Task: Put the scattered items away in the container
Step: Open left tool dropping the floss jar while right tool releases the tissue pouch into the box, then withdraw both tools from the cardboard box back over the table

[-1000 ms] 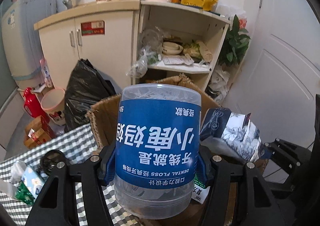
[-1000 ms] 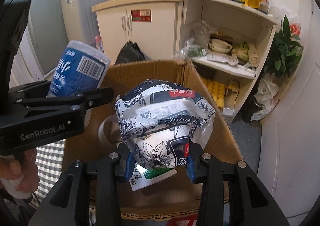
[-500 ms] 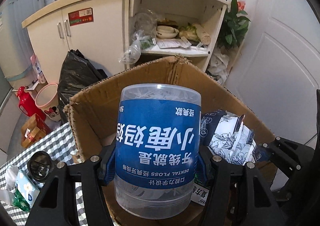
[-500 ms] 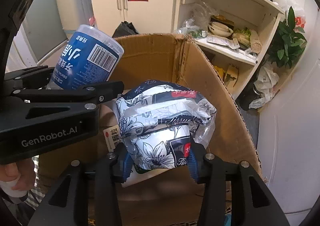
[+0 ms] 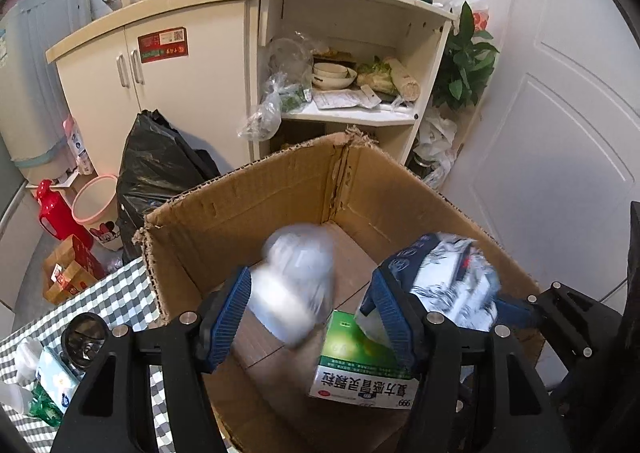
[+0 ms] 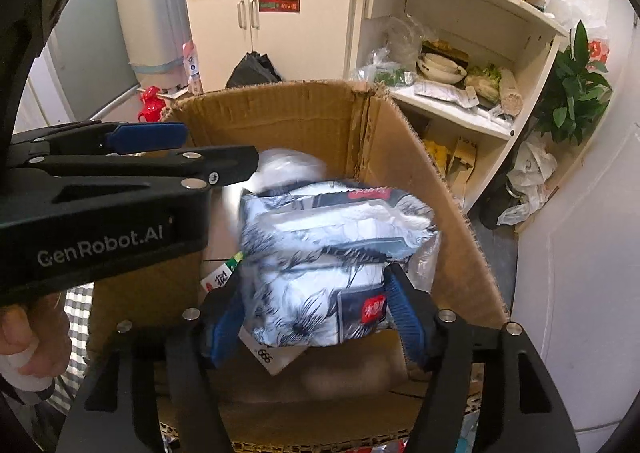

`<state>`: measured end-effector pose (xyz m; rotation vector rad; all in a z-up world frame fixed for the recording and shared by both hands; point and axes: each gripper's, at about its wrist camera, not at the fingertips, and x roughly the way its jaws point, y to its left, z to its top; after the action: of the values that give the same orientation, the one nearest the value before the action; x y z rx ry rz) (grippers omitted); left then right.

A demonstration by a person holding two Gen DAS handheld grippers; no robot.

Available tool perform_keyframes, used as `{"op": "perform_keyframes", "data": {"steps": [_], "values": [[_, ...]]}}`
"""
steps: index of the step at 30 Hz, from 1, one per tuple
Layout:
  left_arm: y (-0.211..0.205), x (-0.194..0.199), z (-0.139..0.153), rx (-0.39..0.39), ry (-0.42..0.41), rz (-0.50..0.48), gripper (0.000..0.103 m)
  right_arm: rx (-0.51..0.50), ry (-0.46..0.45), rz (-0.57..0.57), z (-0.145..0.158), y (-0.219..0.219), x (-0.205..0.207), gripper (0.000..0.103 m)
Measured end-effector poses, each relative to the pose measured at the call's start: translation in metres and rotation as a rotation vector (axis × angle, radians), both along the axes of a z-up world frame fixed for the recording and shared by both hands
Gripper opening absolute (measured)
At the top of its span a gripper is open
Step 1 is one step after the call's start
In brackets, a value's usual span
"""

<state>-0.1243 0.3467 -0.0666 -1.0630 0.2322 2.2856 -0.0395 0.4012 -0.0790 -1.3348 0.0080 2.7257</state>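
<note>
You are at the drop step: your left gripper (image 5: 310, 313) is wide open with the blurry jar (image 5: 294, 281) falling mid-frame into the cardboard box (image 5: 248, 205), your right gripper (image 6: 316, 317) looks spread around the flowery pack (image 6: 324, 265), so next go get the things at lower left.

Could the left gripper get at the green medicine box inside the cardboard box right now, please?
Probably not cleanly. The left gripper is open, but the blurred floss jar sits between its fingers, and the floral tissue pack covers part of the medicine box.
</note>
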Motion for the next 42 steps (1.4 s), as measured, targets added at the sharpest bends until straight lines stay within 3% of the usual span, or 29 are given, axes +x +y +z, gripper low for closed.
{"op": "perform_keyframes", "data": {"steps": [29, 42], "values": [[-0.053, 0.047, 0.072, 0.077, 0.126, 0.073, 0.066, 0.017, 0.195, -0.018, 0.068, -0.027, 0.045, 0.069], [-0.103, 0.073, 0.096, 0.102, 0.188, 0.147, 0.071, 0.017, 0.276, 0.008, 0.091, -0.056, 0.065, 0.071]]}}
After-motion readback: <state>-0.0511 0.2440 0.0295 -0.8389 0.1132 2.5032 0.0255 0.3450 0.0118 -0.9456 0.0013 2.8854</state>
